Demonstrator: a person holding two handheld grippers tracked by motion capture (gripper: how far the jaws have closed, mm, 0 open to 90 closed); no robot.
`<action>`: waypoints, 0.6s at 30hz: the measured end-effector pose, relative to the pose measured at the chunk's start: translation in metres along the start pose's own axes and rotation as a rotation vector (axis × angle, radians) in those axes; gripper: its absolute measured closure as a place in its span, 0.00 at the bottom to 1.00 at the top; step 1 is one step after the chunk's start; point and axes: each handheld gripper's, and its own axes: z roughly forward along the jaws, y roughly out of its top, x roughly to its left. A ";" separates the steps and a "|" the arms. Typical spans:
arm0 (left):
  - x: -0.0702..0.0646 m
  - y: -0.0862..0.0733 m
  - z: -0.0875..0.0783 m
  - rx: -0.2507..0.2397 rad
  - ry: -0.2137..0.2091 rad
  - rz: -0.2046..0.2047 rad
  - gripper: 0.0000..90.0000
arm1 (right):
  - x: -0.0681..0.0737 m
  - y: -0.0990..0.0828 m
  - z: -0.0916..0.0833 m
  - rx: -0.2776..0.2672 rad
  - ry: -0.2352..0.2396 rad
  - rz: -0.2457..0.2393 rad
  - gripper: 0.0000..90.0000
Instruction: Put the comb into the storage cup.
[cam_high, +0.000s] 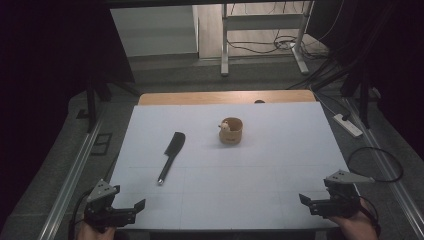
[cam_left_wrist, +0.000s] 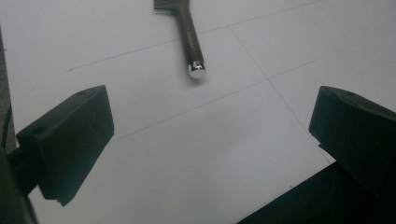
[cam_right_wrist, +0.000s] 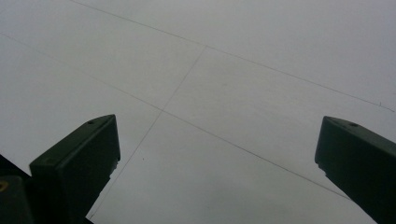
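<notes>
While both grippers rest at the near edge with fingers spread, the black knife (cam_high: 171, 156) lies left of centre on the white surface (cam_high: 280, 165), handle toward the left gripper (cam_high: 131, 209); the right gripper (cam_high: 306, 201) holds nothing. Pinching that slim, rounded handle off-centre could let it roll or slip; the wooden cup (cam_high: 231, 131) beyond could be knocked.

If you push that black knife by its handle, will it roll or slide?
The knife would probably slide or spin rather than roll: its broad blade lies flat on the white sheet. It looks stiff, not floppy. The shiny metal handle end looks smooth, so the tongs might slip there.
</notes>
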 end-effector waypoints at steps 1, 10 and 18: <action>0.000 0.000 0.000 0.000 0.000 0.000 0.01 | 0.000 0.000 0.000 0.000 0.000 0.000 0.00; 0.003 0.005 0.004 0.002 -0.030 0.004 0.00 | 0.000 0.000 0.001 0.006 -0.001 0.003 0.00; 0.008 0.008 0.008 0.010 -0.045 -0.017 0.00 | 0.000 0.000 0.001 0.009 -0.003 0.002 0.00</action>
